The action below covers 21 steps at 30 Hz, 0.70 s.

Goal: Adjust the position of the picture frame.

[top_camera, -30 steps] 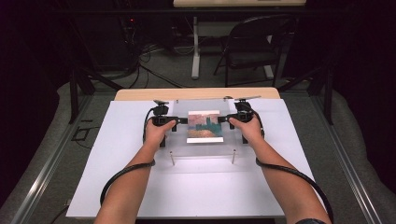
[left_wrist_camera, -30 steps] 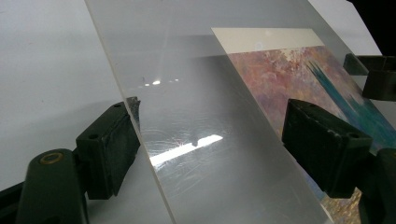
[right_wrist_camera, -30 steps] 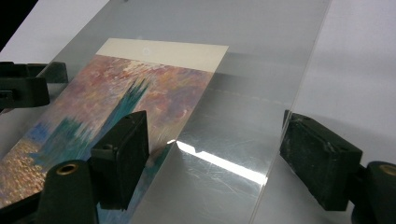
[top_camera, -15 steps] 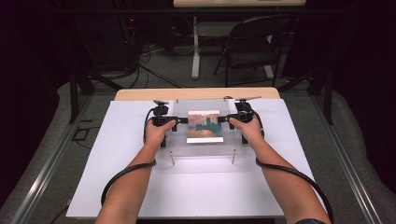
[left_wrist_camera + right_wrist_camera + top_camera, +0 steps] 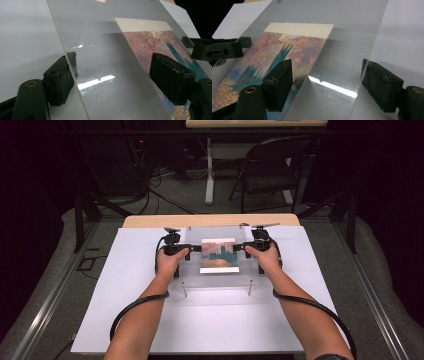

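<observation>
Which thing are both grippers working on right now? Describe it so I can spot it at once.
Start at the white table sheet; near its far middle lies a clear acrylic panel, flanked by the left gripper and right gripper. Under it sits a painted print. The panel is see-through and glossy, unlike the colourful print.

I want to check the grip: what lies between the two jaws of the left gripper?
In the left gripper view, the edge of the clear acrylic sheet lies between the open jaws of the left gripper; the art print shows through it.
</observation>
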Available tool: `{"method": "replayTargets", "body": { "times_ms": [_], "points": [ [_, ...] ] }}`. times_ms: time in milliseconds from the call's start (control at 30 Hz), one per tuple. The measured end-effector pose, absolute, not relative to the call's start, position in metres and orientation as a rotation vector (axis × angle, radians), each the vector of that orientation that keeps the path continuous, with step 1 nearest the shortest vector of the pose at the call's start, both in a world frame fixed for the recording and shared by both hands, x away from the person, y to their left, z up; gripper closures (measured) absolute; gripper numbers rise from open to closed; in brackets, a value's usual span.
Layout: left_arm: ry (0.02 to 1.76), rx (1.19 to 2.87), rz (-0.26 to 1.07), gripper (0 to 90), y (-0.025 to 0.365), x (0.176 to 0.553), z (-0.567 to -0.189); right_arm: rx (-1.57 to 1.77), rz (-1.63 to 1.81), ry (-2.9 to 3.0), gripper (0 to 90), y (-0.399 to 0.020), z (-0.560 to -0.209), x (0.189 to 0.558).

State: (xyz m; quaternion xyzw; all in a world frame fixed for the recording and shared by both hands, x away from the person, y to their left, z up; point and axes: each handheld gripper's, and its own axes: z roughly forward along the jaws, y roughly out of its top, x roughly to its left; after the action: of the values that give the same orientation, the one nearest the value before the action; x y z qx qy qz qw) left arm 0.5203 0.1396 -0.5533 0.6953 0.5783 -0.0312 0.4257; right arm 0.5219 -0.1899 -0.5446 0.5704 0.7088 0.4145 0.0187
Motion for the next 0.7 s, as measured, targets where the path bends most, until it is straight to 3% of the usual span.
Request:
{"method": "replayTargets", "body": {
  "times_ms": [700],
  "points": [
    [1.439,1.713,-0.07,23.6,0.1406,0.5189,-0.554,1.773,1.31,2.157,27.0,-0.1899,-0.5451,0.5195]
  ]
}}
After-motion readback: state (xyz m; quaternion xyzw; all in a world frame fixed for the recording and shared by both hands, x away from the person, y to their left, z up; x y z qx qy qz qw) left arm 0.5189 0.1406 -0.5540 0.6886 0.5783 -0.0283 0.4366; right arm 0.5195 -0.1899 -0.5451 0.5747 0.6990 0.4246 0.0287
